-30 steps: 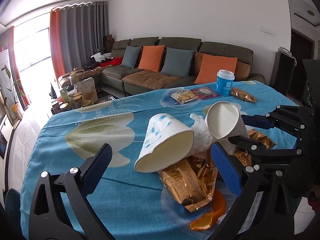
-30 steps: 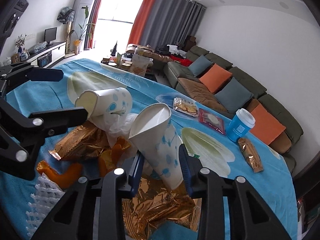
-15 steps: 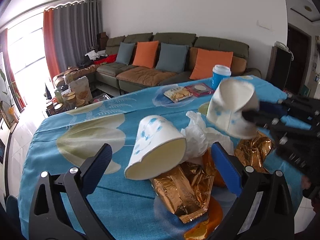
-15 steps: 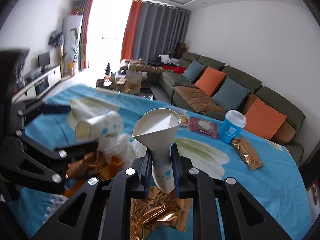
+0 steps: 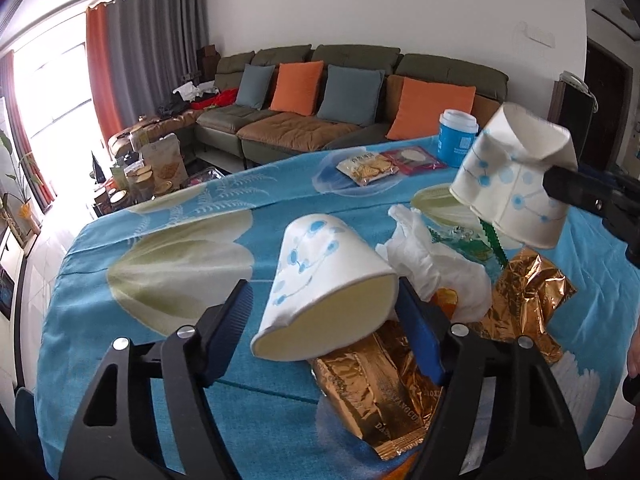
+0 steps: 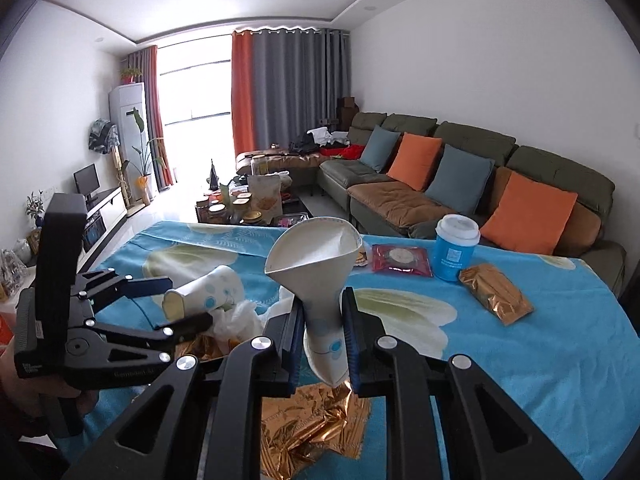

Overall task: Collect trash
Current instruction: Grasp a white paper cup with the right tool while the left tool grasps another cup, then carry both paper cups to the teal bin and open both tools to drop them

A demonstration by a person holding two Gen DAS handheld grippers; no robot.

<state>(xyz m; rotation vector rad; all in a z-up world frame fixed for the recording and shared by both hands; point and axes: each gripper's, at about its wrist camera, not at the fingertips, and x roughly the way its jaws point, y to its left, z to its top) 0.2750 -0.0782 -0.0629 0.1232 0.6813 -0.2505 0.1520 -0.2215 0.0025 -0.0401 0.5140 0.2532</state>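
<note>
**Trash pile on the blue tablecloth, one cup lifted clear**

Trash lies heaped near the front edge of the table [image 5: 168,208], which wears a blue cloth with pale flower prints. The right gripper [image 6: 322,340] has its jaws pinched narrow on a squashed paper cup [image 6: 320,280], white with blue dots, and holds it above the table with its flattened mouth flaring upward. In the left wrist view the same cup [image 5: 516,184] hangs in the air at the right, above the heap.

The left gripper [image 5: 324,320] has its jaws set wide on either side of a second paper cup [image 5: 324,284], which lies on its side with its mouth toward the camera. The blue pads stand near the cup's rim; whether they touch it I cannot tell. That cup rests on a gold foil wrapper [image 5: 376,392]. Just beside it is a crumpled white tissue [image 5: 432,264], and behind the tissue a second crumpled gold wrapper [image 5: 528,292].

Farther back on the table stand a blue cup with a white lid [image 6: 456,248], a biscuit packet [image 5: 366,166], a red packet [image 6: 400,260] and another gold snack bag [image 6: 494,294]. Behind the table runs a green sofa [image 6: 460,152] with orange and blue cushions.
</note>
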